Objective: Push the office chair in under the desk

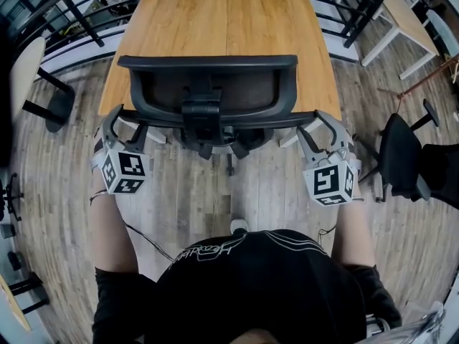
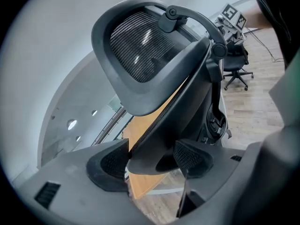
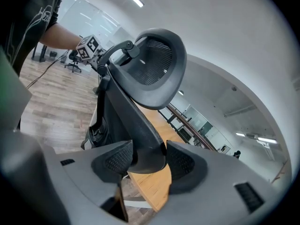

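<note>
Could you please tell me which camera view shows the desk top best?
The head view: the desk top lies almost whole there, beyond the office chair. Both gripper views catch only a wooden sliver behind the chair's back frame.

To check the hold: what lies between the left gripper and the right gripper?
The office chair fills that stretch in the head view; left gripper and right gripper each grip one side.
</note>
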